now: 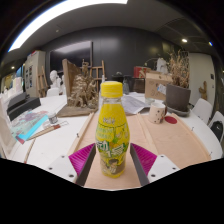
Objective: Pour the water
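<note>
A clear plastic bottle point(112, 130) stands upright between the two fingers of the tongs point(113, 160). It has a yellow screw cap and is filled with a yellow-green liquid almost to the neck. A label in yellow and green wraps its body; the print on it is too small to read. The bottle narrows slightly at the waist and looks unopened, the cap sitting straight.

The magenta pads point(82, 157) on the fingers' inner faces lie close against the bottle's lower half, one at each side. Whether they press on it, and whether its base rests on the table point(180, 142), I cannot tell.

The table is long, made of pale wood, and runs away from the tongs. Beyond the bottle and off to one side, a small white cup point(157, 112) stands on it. On the other side lie some papers point(38, 126), and farther back stands a wooden model point(76, 90). A cluttered workshop room fills the background under a bright ceiling light point(55, 15).
</note>
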`<control>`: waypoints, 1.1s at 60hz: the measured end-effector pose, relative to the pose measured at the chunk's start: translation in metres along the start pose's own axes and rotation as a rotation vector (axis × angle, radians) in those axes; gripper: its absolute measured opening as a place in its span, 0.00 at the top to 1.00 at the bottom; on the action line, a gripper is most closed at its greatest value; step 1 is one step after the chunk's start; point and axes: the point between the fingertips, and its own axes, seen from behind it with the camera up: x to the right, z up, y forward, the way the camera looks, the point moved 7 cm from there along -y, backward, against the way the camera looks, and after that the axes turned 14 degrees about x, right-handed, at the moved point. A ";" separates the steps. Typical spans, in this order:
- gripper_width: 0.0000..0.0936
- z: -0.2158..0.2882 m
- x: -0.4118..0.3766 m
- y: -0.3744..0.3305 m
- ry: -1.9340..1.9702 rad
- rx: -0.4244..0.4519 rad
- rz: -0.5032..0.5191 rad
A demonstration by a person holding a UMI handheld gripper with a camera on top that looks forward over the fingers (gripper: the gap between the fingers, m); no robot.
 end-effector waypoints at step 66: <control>0.74 0.167 0.107 0.245 1.541 0.019 0.103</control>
